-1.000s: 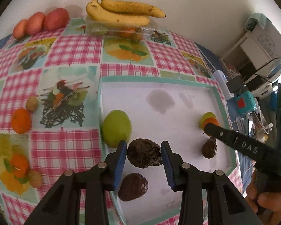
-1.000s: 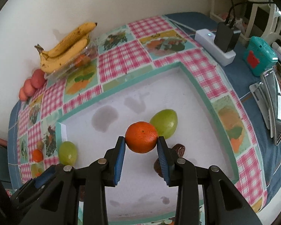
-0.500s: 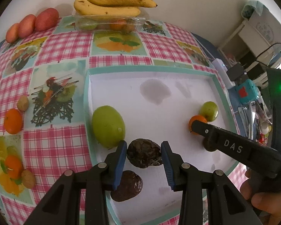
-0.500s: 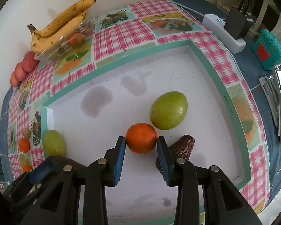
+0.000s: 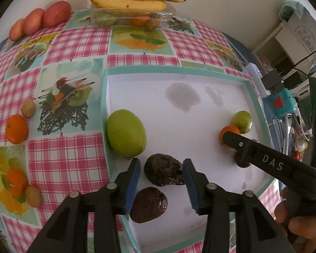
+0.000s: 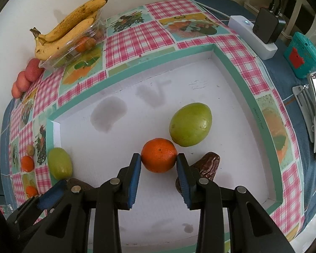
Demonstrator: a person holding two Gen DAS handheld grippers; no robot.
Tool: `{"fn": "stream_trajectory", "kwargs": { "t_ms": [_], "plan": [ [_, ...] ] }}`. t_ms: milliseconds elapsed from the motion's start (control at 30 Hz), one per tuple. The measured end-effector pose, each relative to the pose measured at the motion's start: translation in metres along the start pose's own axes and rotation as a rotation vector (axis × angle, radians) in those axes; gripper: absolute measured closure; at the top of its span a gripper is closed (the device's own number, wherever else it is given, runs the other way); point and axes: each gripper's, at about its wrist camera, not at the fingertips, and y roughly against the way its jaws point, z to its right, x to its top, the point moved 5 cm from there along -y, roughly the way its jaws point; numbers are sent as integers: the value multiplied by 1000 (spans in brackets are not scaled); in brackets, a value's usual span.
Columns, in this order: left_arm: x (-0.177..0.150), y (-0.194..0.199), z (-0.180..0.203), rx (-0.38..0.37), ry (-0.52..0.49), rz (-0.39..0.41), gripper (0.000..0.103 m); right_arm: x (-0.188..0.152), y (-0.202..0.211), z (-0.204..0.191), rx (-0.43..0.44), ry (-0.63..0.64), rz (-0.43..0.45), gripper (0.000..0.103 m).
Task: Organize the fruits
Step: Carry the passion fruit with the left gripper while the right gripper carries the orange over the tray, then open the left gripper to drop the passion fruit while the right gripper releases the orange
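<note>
Glossy checked tablecloth (image 5: 73, 42), matt white tray (image 5: 200, 80), wrinkled dark fruit (image 5: 162, 172).

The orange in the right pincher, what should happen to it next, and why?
Probably let go: open the right gripper. The orange already looks set down on the white tray, next to the green fruit, with the pads still pressing its sides. Then lift the gripper away.
</note>
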Motion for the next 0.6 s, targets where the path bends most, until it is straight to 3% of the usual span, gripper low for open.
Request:
{"fn": "stream_trajectory", "kwargs": {
  "t_ms": [100,167,267,333,467,600],
  "plan": [
    [0,5,-2,-5,13,-4,50,0,1,-1,-5,6,-3,64],
    [0,10,-3,-1,11,-3,50,0,3,-2,-4,8,0,54],
    [2,17,-6,12,5,3,38,1,7,-3,-11,14,8,53],
    [4,23,-10,36,5,13,30,2,9,-4,-12,15,14,51],
    [8,32,-30,110,33,33,25,2,15,-5,-19,20,31,34],
    [13,44,-60,201,104,78,9,1,15,-7,-22,29,38,28]
  ]
}}
